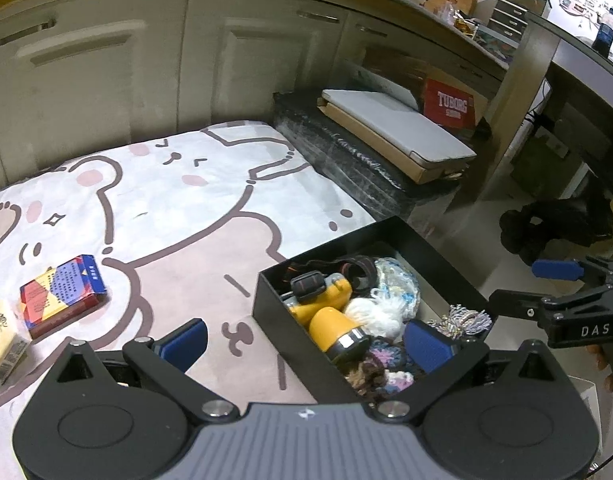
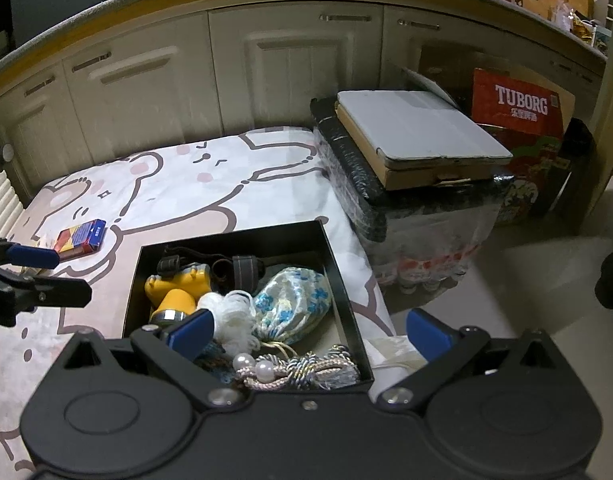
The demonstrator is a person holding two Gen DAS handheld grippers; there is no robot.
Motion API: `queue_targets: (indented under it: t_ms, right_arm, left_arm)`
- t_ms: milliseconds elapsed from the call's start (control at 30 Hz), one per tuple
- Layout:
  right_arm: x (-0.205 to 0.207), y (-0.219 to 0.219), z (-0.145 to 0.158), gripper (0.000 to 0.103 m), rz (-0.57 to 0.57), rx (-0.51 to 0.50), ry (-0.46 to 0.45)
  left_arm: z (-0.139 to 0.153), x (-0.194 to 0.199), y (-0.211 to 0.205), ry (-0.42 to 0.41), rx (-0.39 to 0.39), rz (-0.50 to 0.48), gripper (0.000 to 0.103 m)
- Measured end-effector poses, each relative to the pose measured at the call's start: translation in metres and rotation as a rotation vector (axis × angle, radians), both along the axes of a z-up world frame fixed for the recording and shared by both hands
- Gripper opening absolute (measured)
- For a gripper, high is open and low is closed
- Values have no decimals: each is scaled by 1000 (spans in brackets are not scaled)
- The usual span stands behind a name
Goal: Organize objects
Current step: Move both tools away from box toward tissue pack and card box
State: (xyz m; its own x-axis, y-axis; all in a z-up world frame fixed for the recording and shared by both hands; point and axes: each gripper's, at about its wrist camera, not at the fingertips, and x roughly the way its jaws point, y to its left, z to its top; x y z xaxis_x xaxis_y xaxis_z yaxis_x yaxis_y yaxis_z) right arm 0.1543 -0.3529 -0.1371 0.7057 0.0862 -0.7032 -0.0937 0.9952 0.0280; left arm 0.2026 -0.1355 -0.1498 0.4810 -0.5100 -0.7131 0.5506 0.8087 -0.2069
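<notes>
Both the left gripper [image 1: 306, 338] and right gripper [image 2: 308, 330] sit wide open and empty over the stuffed black box [image 2: 242, 246] at bottom center, so next grab's probably the card pack [image 1: 62, 294] at left.

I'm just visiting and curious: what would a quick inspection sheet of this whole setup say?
Surface: bear-print cloth over a low table.
Job's things: black box holds yellow headlamp, white yarn, floral pouch, braided cords.
Clutter: colourful card box and beige carton lie outside.
Grippers: left gripper and right gripper open, empty.
Cables: nothing seen.
Surroundings: cream cabinets, Tuborg carton.
</notes>
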Motion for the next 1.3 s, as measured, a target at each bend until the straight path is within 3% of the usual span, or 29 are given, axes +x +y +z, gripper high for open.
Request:
queue_targets:
  t_ms: [633, 967, 1300]
  right_arm:
    - [31, 65, 5, 103, 131, 16, -37]
    - [38, 130, 7, 103, 278, 35, -61]
    - [44, 159, 7, 103, 345, 14, -71]
  left_arm:
    - [18, 16, 80, -53, -8, 201, 103]
    - [22, 5, 137, -54, 6, 339, 103]
    - [17, -7, 186, -48, 22, 492, 103]
